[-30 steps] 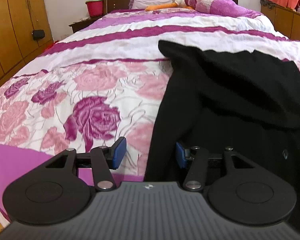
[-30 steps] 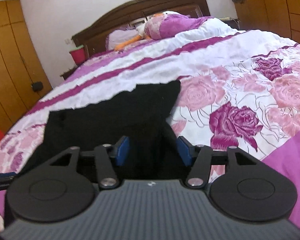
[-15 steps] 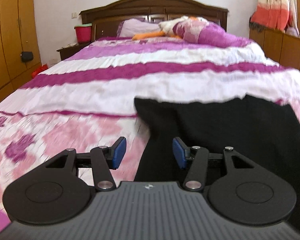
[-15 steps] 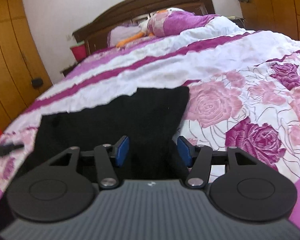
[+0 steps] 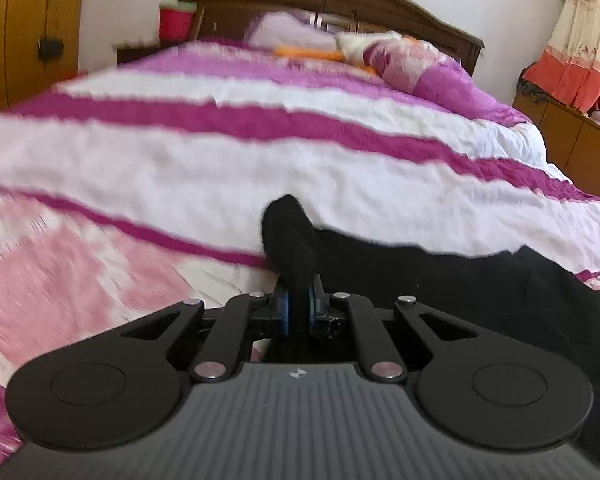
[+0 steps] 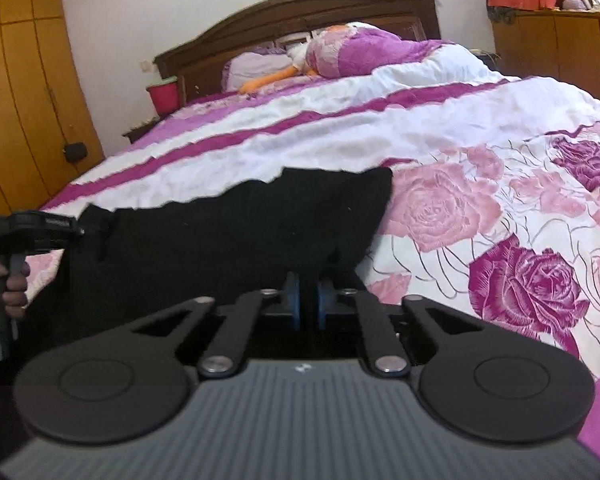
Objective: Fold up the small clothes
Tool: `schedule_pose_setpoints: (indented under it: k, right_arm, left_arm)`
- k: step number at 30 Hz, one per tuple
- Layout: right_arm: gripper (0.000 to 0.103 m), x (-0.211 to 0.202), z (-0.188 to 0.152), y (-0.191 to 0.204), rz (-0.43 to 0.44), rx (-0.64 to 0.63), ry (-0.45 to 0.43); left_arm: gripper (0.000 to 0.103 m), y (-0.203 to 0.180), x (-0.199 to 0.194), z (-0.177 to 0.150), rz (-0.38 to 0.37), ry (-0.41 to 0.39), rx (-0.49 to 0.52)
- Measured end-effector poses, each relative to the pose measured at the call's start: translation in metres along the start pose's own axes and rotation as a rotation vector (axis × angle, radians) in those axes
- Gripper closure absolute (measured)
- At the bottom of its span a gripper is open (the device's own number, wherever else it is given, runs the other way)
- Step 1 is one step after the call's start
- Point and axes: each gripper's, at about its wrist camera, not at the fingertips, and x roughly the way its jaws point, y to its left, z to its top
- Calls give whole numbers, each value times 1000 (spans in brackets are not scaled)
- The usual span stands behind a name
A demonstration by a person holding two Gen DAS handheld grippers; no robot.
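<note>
- Left gripper point(image 5: 298, 312) — jaws pinched tight on a raised corner of the black garment point(image 5: 440, 280).
- Right gripper point(image 6: 308, 306) — jaws clamped on the garment's near edge, on the floral bedspread point(image 6: 500, 208).

There is one black fabric garment point(image 6: 236, 236) on one bed with a pink and white rose-patterned cover point(image 6: 500, 168). Two black hand-held grippers are present: the left point(image 5: 298, 310) and the right point(image 6: 309, 306). One red plastic bucket point(image 6: 164, 94) stands beside the one dark wooden headboard point(image 6: 300, 12).
</note>
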Motion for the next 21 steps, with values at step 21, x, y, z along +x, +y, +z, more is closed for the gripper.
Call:
schedule_pose_setpoints:
  k: [21]
  right_arm:
    - [93, 69, 22, -9, -155, 14, 4]
  left_arm:
    - [92, 46, 0, 17, 40, -3, 70]
